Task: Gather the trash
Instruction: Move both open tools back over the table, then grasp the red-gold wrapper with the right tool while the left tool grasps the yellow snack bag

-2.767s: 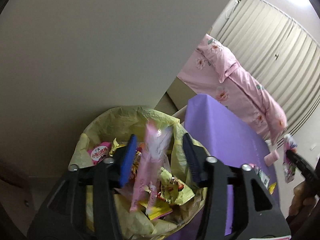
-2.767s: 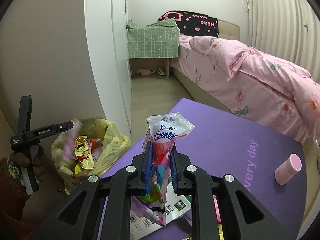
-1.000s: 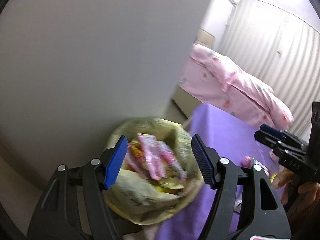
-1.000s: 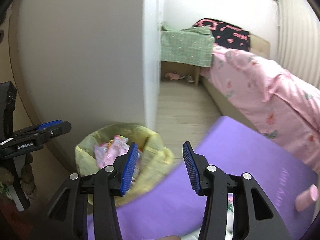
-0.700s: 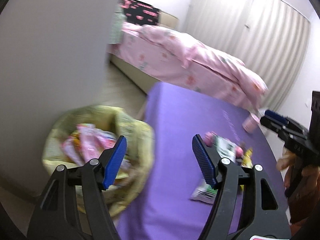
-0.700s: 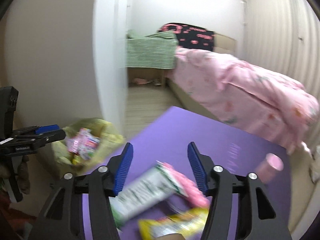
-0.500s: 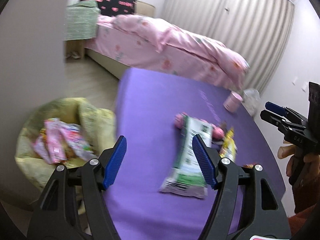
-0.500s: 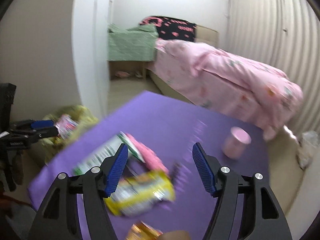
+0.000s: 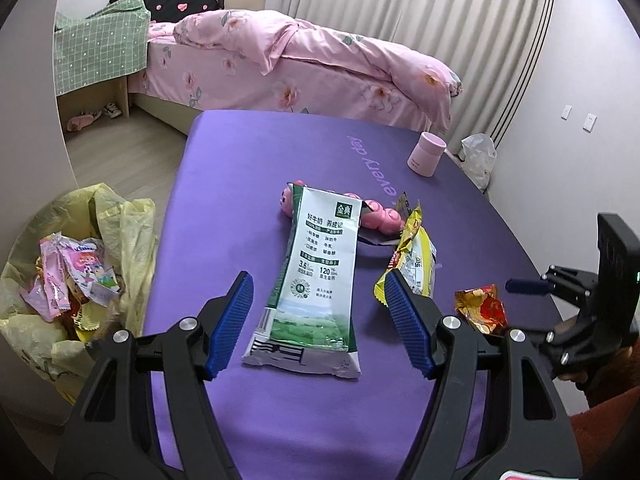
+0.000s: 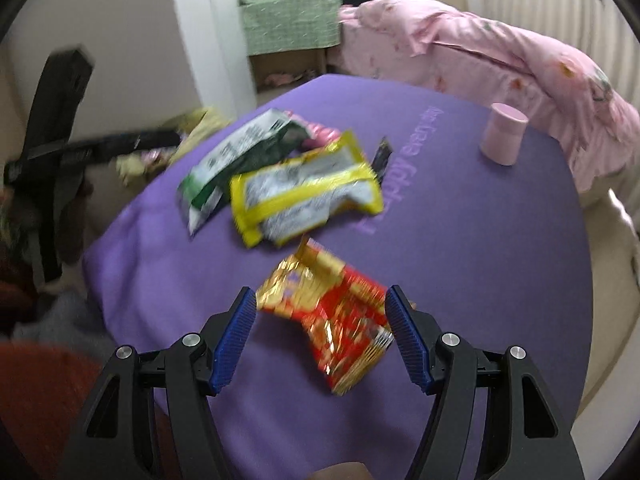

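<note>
Far left, beside the table's left edge, stands the bin, lined with a yellow bag and holding pink and yellow wrappers. The purple table fills the middle of both views.

The left gripper hovers over the near part of the table with its jaws spread wide and nothing between the blue pads. Directly ahead of it, lying flat and lengthwise, is the white-and-green pouch, its near end between the two fingers in the left view but not touching them. A pink toy lies at the pouch's far end, partly under it. Just right of the pouch is the yellow packet, its near end behind the left gripper's right finger. A small dark wrapper lies just beyond the packet; what it is cannot be told.

Right of the packet, apart from it, lies the crumpled red-and-gold wrapper. The right gripper is over it, jaws spread wide on either side of it; whether the pads touch it cannot be told, as that view is blurred.

Far right on the table stands a pink cup, upright, well apart from the trash. Beyond the table lies a bed with pink covers.
</note>
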The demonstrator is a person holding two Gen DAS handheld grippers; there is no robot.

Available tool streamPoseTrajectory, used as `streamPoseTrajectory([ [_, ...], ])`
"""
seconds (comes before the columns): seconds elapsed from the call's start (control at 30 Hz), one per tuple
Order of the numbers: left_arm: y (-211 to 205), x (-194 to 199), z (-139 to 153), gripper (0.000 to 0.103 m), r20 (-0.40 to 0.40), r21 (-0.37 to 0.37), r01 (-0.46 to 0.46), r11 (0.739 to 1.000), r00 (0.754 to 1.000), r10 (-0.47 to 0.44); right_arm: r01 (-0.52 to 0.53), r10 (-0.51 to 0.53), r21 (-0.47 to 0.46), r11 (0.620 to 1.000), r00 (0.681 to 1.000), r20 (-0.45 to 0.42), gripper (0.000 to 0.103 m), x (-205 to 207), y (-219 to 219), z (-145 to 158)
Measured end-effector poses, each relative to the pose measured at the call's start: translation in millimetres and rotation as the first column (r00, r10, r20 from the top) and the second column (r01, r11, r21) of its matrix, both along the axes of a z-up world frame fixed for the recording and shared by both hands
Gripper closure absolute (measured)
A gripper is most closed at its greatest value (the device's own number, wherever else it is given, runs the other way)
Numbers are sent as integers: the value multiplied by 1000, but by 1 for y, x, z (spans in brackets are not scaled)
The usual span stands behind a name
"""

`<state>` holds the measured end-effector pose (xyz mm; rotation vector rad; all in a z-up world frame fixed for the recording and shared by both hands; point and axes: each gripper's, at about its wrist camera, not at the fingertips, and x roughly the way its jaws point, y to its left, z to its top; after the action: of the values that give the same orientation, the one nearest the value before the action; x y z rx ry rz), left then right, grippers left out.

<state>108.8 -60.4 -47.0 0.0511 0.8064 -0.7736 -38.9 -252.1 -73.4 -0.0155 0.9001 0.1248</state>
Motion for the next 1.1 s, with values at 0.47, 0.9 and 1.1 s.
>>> streamPoseTrajectory([
  [0.47,-2,5,-6,38,-24,17,-17,1000,1000,17,-32,32,25,999,999,-7,40,37,-29,-18],
  [0.9,-25,-5,-9,38,-32,26,75,997,997,-74,34,-31,241,970,999,-15,68,41,-51,-26],
  [1.1,-53,-14,-4,38,1,35,182,983,983,-182,155,-169,232,960,985,41,70,17,-72,-7],
])
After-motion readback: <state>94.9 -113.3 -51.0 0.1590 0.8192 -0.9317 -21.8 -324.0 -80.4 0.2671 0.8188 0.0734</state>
